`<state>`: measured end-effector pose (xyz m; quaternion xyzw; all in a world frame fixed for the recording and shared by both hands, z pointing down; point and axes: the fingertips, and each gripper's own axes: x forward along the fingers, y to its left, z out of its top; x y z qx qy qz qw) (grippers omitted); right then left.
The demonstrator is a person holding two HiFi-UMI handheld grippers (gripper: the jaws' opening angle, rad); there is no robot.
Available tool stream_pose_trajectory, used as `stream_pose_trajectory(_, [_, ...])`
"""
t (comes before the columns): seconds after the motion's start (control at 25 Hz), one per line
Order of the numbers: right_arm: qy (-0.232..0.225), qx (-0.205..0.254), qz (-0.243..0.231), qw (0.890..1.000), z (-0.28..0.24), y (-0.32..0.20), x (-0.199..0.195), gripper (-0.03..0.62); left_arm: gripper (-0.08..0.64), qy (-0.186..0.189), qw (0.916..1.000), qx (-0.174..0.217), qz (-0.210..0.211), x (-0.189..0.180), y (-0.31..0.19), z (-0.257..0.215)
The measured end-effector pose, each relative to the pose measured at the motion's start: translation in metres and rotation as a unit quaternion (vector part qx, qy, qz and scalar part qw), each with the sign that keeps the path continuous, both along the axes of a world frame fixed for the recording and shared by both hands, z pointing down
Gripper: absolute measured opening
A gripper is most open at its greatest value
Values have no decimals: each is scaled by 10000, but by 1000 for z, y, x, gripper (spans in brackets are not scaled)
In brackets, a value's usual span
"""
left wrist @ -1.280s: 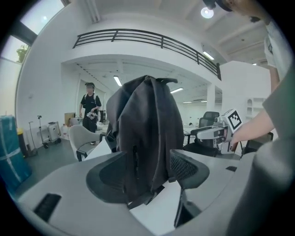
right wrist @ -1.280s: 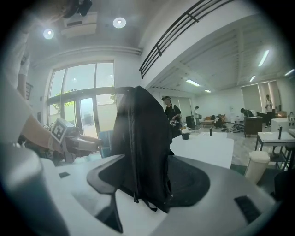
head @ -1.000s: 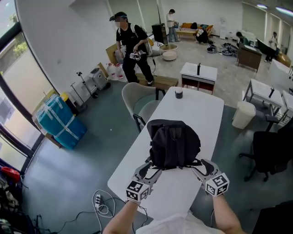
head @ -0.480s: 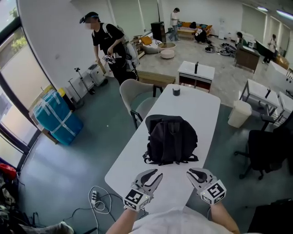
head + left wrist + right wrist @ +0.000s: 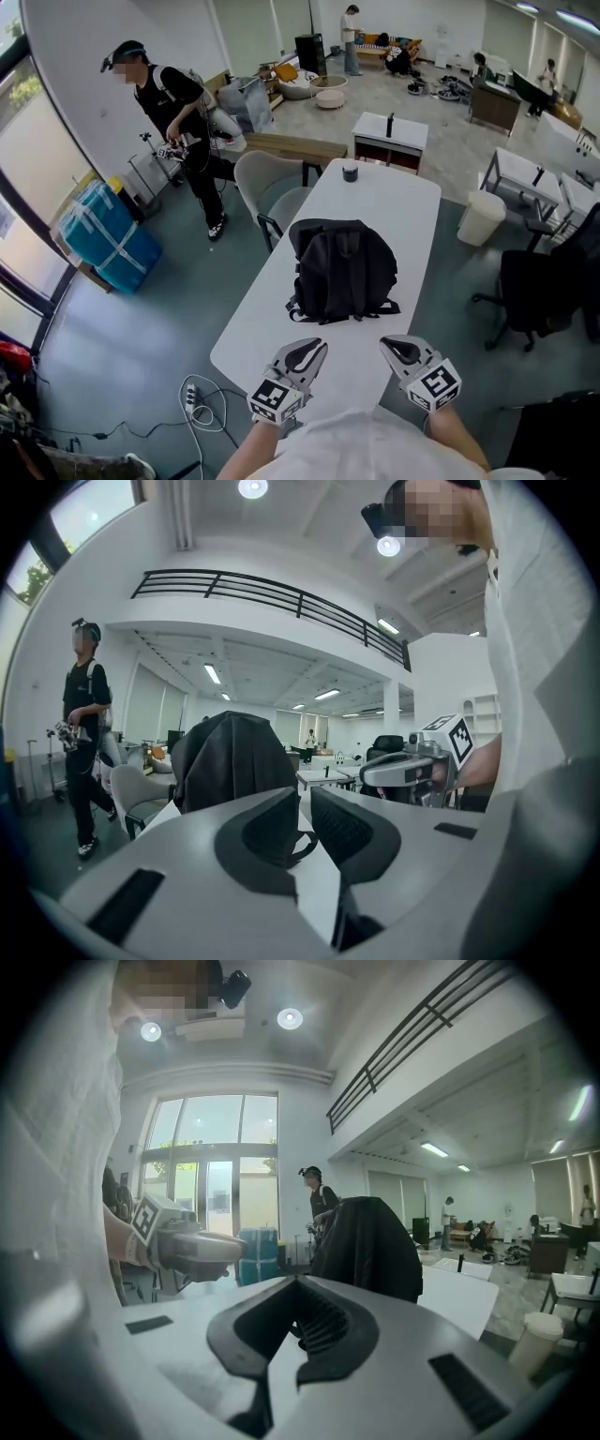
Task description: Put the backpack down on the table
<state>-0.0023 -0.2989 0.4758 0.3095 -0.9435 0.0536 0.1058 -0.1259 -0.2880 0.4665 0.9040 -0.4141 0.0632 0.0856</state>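
A person in black clothes with a head-mounted rig (image 5: 173,112) stands by the white wall at the left, holding something small at waist height. Below them on the grey-blue floor lies a blue plastic-wrapped bundle (image 5: 103,234). A pale grey shell chair (image 5: 267,187) stands to the right of the person, and a small dark squat cylinder (image 5: 350,172) sits further right. Beyond it, a slim dark bottle (image 5: 390,124) stands upright on the tabletop of a small white side table (image 5: 412,136). A white round bin (image 5: 483,217) and a black office chair (image 5: 534,291) stand at the right. A white power strip (image 5: 192,398) lies among cables on the floor.
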Motion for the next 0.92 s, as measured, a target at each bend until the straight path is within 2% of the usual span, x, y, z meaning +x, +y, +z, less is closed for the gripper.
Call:
stream_pose_trajectory(0.36, [74,96,-91,9999,-3,9,-5,17,67,36,10000,-50,41,-2,3,1])
stream_pose_trajectory(0.92, [84,53,29,9999,0,13,1,17,67,58,9999,-77,94,3,4,4])
